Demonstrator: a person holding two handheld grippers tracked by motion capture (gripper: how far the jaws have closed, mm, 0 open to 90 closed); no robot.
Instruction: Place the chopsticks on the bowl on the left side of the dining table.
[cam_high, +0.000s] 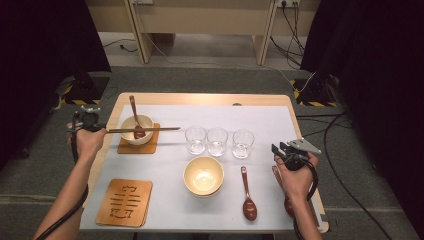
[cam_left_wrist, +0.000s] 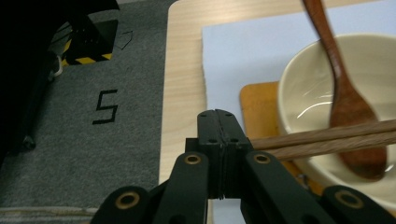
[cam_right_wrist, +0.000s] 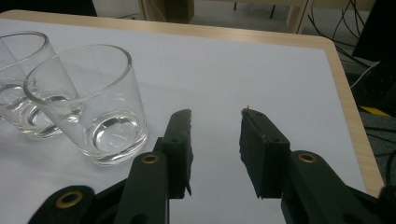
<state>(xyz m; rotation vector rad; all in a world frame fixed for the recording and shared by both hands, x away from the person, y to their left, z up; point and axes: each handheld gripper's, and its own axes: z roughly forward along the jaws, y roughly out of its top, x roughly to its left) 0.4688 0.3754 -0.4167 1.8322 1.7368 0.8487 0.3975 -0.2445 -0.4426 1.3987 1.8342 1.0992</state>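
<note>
Chopsticks (cam_high: 145, 129) are clenched at one end in the left gripper (cam_left_wrist: 219, 135), held level across the rim of the cream bowl (cam_high: 131, 123) at the upper left of the high view, probably so they can be laid there as part of a place setting. That bowl sits on a wooden coaster (cam_high: 150, 145) and carries a wooden spoon (cam_high: 136, 117) leaning inside. The right gripper (cam_right_wrist: 215, 133) hovers released, jaws apart with nothing between them, above the white mat (cam_high: 260, 117) at the right, just beside three glasses (cam_high: 217, 141). A second bowl (cam_high: 203, 175), spoon (cam_high: 247, 197) and coaster (cam_high: 125, 201) wait lower on the tabletop (cam_high: 200, 98).
</note>
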